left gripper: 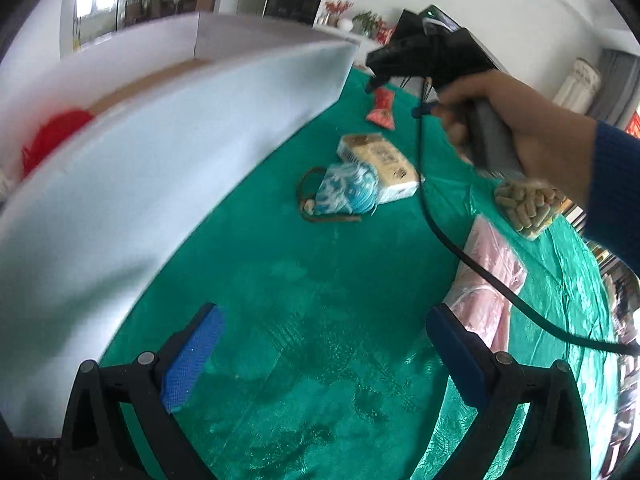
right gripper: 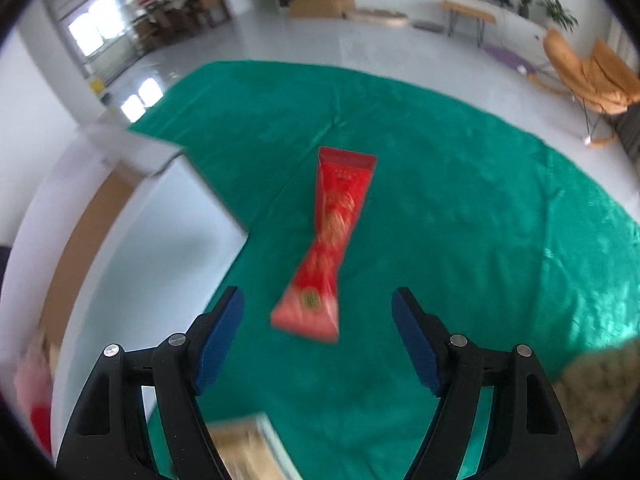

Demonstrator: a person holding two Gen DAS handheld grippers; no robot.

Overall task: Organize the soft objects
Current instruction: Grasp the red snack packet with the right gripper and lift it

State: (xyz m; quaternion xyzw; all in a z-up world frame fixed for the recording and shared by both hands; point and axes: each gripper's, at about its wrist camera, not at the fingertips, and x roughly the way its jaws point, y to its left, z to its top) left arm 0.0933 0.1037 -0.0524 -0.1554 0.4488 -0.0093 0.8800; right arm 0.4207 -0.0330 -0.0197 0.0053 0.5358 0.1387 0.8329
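Both grippers are black plastic with silver screws and blue ribbed fingers [left gripper: 192,360]. A grey handle [left gripper: 492,140] trails a black cable [left gripper: 480,268]; the sleeve [left gripper: 616,184] is dark blue.

no legible text; print on packets blurred

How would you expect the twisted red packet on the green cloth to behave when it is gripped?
The red packet is twisted at its waist, so it probably flexes and droops when lifted. Its glossy film may slip between pads. Lying flat on the green cloth, it seems unlikely to roll.
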